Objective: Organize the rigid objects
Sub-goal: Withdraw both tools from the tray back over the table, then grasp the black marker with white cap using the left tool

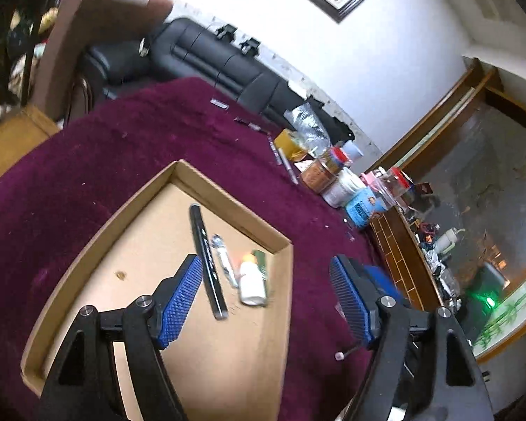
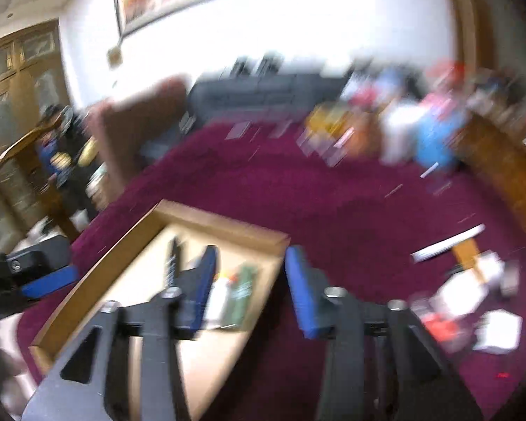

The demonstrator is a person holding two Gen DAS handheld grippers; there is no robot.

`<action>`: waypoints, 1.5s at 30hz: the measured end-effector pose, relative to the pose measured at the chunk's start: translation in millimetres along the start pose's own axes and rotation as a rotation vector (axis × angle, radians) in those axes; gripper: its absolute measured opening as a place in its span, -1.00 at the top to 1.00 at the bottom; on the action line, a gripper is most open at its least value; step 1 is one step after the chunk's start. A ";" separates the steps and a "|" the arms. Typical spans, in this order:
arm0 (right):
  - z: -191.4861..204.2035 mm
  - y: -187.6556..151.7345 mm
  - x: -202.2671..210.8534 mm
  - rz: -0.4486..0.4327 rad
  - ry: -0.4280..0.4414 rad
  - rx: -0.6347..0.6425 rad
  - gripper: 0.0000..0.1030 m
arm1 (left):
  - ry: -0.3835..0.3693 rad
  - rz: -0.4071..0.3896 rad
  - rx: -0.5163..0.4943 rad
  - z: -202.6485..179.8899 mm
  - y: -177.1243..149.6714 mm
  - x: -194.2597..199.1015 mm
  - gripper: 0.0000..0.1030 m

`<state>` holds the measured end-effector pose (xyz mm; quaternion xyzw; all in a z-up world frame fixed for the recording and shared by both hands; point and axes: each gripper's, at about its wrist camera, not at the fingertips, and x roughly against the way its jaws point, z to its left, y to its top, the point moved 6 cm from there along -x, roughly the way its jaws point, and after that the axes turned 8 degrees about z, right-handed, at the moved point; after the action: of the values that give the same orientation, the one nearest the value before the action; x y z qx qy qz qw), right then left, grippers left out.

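A shallow cardboard box (image 1: 228, 210) lies on the maroon cloth. In it lie a long black pen-like stick (image 1: 207, 256), a small silver tube (image 1: 224, 259), a white bottle (image 1: 251, 280) and a green item (image 1: 263, 263). My left gripper (image 1: 263, 301) is open and empty, hovering above these items. The right wrist view is blurred. My right gripper (image 2: 249, 280) is open and empty above the box's right rim (image 2: 228, 224), near the white bottle (image 2: 217, 298) and green item (image 2: 243, 291). The left gripper's blue finger (image 2: 49, 282) shows at the left.
Jars, a blue tub and packets (image 1: 336, 175) crowd the cloth's far right edge. Pens (image 1: 284, 158) lie on the cloth beyond the box. A black sofa (image 1: 210, 56) stands behind. A white stick (image 2: 445, 242) and papers (image 2: 473, 301) lie at the right.
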<state>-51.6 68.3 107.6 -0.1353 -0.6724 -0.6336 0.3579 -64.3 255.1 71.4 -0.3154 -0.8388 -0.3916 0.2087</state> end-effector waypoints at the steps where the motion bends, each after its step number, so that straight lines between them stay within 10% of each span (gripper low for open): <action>1: -8.5 -2.8 14.5 -0.063 -0.050 -0.009 -0.77 | 0.003 -0.009 -0.015 -10.2 -6.3 -0.4 -0.36; 4: -33.2 -16.1 37.0 -0.152 -0.122 -0.042 -1.00 | 0.036 0.006 -0.064 -33.6 -24.3 -10.5 -0.36; 25: -292.5 -92.4 67.4 0.106 -0.182 -0.464 -0.84 | 0.042 0.375 -0.275 -150.1 -160.2 -85.4 -0.35; 35: -299.1 -84.4 1.0 0.263 -0.110 -0.461 -0.73 | 0.084 0.402 -0.293 -148.4 -168.2 -93.0 -0.35; 42: -220.3 -80.0 -16.7 0.336 0.319 -0.330 -0.61 | 0.117 0.395 -0.328 -143.9 -161.5 -101.8 -0.35; 45: -235.2 -77.8 -9.4 0.252 0.255 -0.344 -0.61 | 0.158 0.390 -0.386 -143.2 -157.2 -110.5 -0.35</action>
<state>-21.5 -164.8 28.8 -0.1961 -0.4818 -0.7011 0.4878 -79.6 24.0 9.7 -0.4731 -0.6536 -0.5197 0.2808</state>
